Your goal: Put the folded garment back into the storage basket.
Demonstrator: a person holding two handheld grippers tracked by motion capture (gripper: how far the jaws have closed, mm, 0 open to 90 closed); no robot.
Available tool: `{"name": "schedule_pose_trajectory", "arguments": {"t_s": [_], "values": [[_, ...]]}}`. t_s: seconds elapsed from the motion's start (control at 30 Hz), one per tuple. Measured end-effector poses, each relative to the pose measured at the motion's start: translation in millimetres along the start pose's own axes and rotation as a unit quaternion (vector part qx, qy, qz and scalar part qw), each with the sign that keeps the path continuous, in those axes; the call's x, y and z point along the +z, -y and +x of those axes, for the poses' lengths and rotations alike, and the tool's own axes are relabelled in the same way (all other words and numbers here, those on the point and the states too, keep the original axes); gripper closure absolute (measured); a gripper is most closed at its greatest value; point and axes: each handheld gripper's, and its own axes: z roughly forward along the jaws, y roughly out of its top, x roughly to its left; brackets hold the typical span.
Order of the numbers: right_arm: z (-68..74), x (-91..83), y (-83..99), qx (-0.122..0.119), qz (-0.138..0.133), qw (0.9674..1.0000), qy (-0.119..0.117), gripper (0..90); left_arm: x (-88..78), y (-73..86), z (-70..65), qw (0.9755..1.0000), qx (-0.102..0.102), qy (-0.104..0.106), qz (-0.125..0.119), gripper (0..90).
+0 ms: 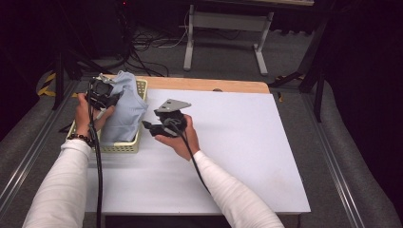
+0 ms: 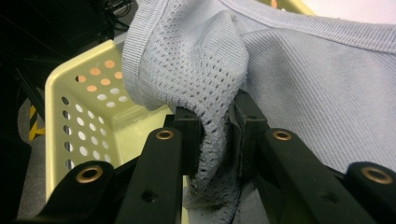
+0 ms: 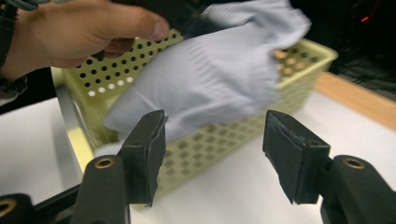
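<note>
A light blue cloth (image 1: 124, 107) hangs half inside a pale yellow perforated basket (image 1: 121, 148) at the table's left edge. My left gripper (image 1: 102, 92) holds it over the basket's far left side. In the left gripper view the jaws (image 2: 217, 121) are pinched on a bunched mesh fold of the cloth (image 2: 303, 84), above the basket (image 2: 84, 107). My right gripper (image 1: 151, 128) sits just right of the basket and points toward it. In the right gripper view its jaws (image 3: 212, 140) stand open with nothing between them, a short way from the draped cloth (image 3: 210, 74) and basket wall (image 3: 303, 60).
The white table top (image 1: 237, 142) stretches right of the basket, with a wooden strip (image 1: 209, 84) along its far edge. The other hand (image 3: 79, 28) shows above the basket in the right gripper view. Cables and a metal frame (image 1: 223, 28) lie on the dark floor beyond.
</note>
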Motion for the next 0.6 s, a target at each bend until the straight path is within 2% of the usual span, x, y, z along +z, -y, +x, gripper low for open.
{"name": "schedule_pose_trajectory", "arguments": {"t_s": [0.17,0.23,0.37,0.6], "values": [[-16.3,-44.3,10.6,-0.017,-0.015,0.9992,0.034,40.1,4.5,2.0,1.4,0.9999,0.008,-0.007,0.012,75.1],[-23.5,-63.2,18.2,-0.019,-0.019,0.9986,0.045,40.0,4.9,2.9,1.4,0.9999,0.004,-0.008,0.014,75.1],[-38.8,-104.6,38.2,-0.022,-0.021,0.9965,0.078,39.8,6.7,3.9,1.9,0.9998,0.009,-0.008,0.017,74.9],[-53.3,-164.7,76.3,-0.033,-0.022,0.9917,0.123,38.5,10.2,6.7,-1.1,0.9997,0.012,-0.012,0.020,74.8]]}}
